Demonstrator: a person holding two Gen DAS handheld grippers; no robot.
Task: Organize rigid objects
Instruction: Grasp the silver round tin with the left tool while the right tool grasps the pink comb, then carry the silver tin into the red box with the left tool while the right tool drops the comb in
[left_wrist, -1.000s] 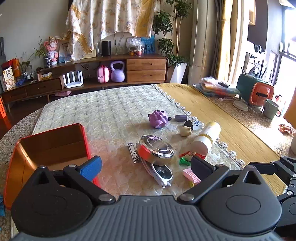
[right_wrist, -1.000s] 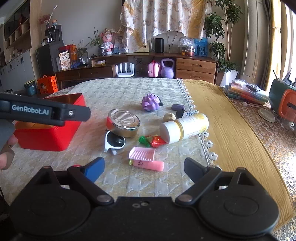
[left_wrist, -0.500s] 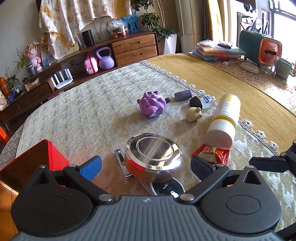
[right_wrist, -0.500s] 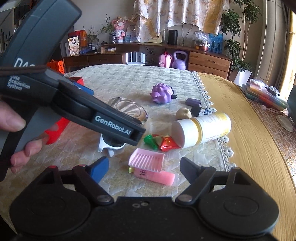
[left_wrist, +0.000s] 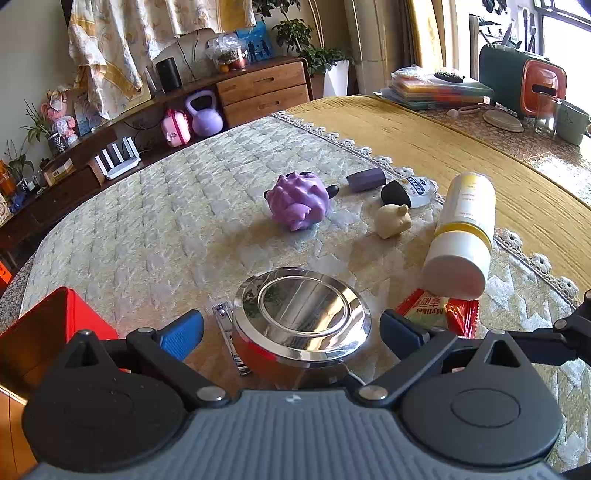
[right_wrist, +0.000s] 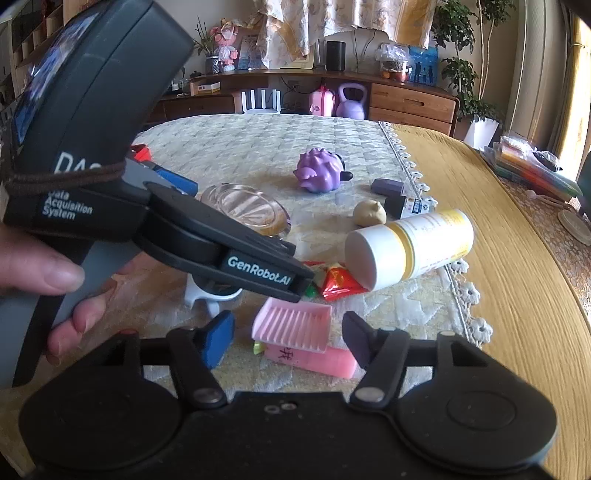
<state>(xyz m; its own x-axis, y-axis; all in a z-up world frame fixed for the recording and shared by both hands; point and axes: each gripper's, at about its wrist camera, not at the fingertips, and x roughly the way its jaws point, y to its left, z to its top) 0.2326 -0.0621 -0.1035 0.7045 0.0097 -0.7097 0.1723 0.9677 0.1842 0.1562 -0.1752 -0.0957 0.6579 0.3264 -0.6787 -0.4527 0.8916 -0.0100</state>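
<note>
My left gripper (left_wrist: 291, 330) is open, its fingers on either side of a round chrome-lidded red tin (left_wrist: 301, 314) on the quilted cloth; in the right wrist view the tin (right_wrist: 245, 208) shows behind the left gripper's body. My right gripper (right_wrist: 288, 341) is open, its fingers on either side of a pink ribbed comb-like piece (right_wrist: 291, 328) lying on a pink bar (right_wrist: 314, 360). A white and yellow bottle (left_wrist: 463, 236) lies on its side. A purple spiky toy (left_wrist: 297, 201) and a beige pig figure (left_wrist: 393, 220) lie further back.
A red box (left_wrist: 40, 332) stands at the left. A nail clipper (left_wrist: 229, 338) lies beside the tin, red snack packets (left_wrist: 439, 310) by the bottle, a white-framed object (right_wrist: 207, 295) under the left gripper. A purple cap (left_wrist: 365, 179) and small black-capped bottle (left_wrist: 408, 192) lie by the lace edge.
My left gripper has moved forward and right from the red box to straddle the tin. My right gripper has moved forward to the pink piece.
</note>
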